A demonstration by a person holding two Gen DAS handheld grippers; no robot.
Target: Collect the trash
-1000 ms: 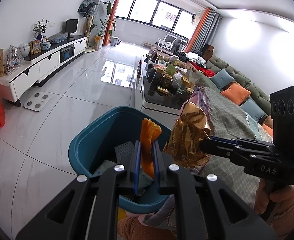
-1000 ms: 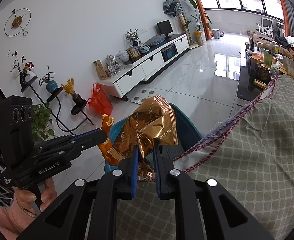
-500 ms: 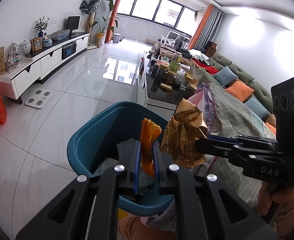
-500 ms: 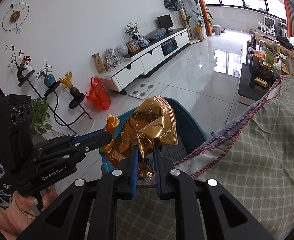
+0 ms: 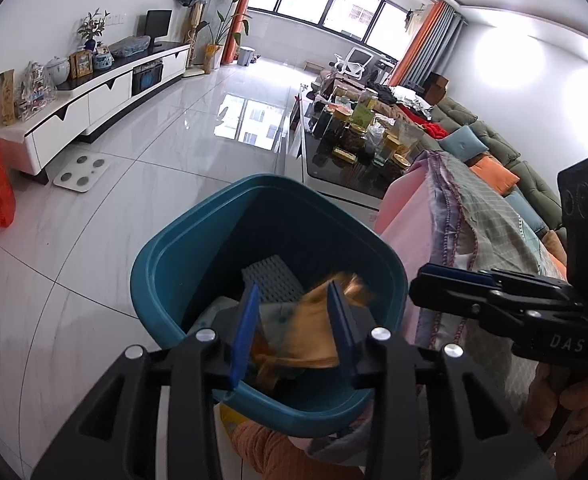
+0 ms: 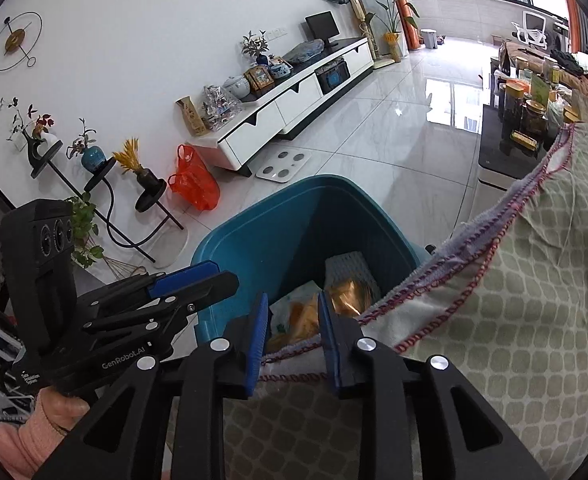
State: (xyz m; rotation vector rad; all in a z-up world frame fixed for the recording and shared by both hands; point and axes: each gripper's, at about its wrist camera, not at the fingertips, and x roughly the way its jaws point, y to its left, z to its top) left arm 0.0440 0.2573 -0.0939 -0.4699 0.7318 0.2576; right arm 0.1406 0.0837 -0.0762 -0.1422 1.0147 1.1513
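Now | left claw (image 5: 294, 320) spread, empty | right claw (image 6: 292, 328) spread, empty | crinkled gold foil wrapper (image 5: 313, 336) in rounded teal plastic bin (image 5: 154, 280)

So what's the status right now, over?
Both grippers, left and right, open, holding nothing. Gold wrapper and orange scrap in the teal bin, blurred. Nothing in the way.

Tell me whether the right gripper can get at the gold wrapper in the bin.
Probably yes: the right gripper is open just above the bin, and the gold wrapper lies on top, uncovered.
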